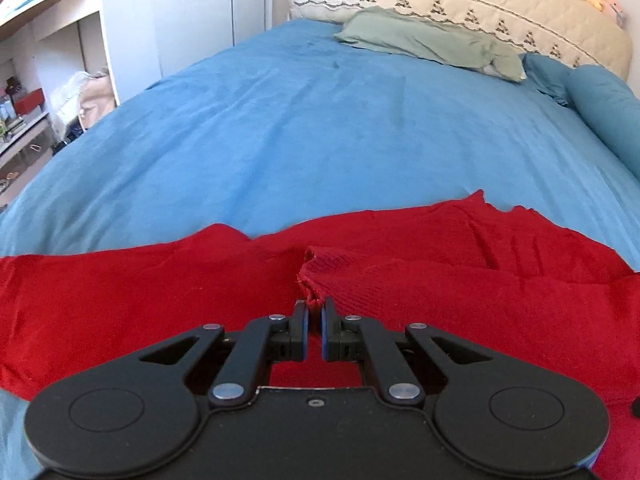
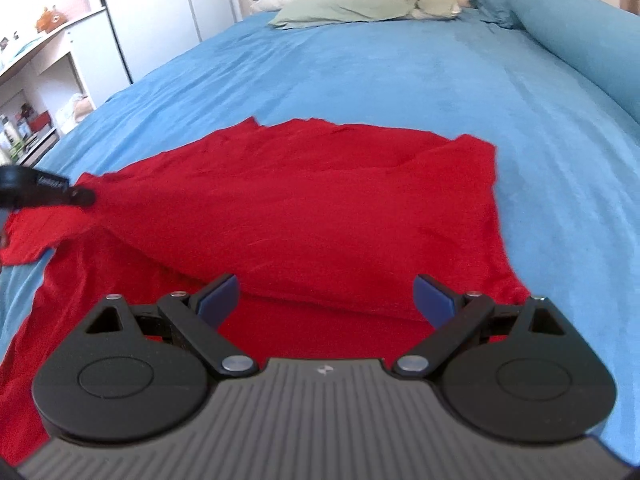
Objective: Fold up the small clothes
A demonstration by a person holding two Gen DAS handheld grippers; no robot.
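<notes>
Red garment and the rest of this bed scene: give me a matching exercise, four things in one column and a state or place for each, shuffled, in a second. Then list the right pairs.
Things
1. left gripper
2. right gripper
3. red garment
4. green pillow

States or places
A. lies at the head of the bed, by the quilted headboard
B. jaws wide apart, holding nothing
C. spread over the blue bedcover, one part pulled up
D. shut on a pinch of red cloth

Pairs: 1-D, 2-B, 3-C, 4-A
</notes>
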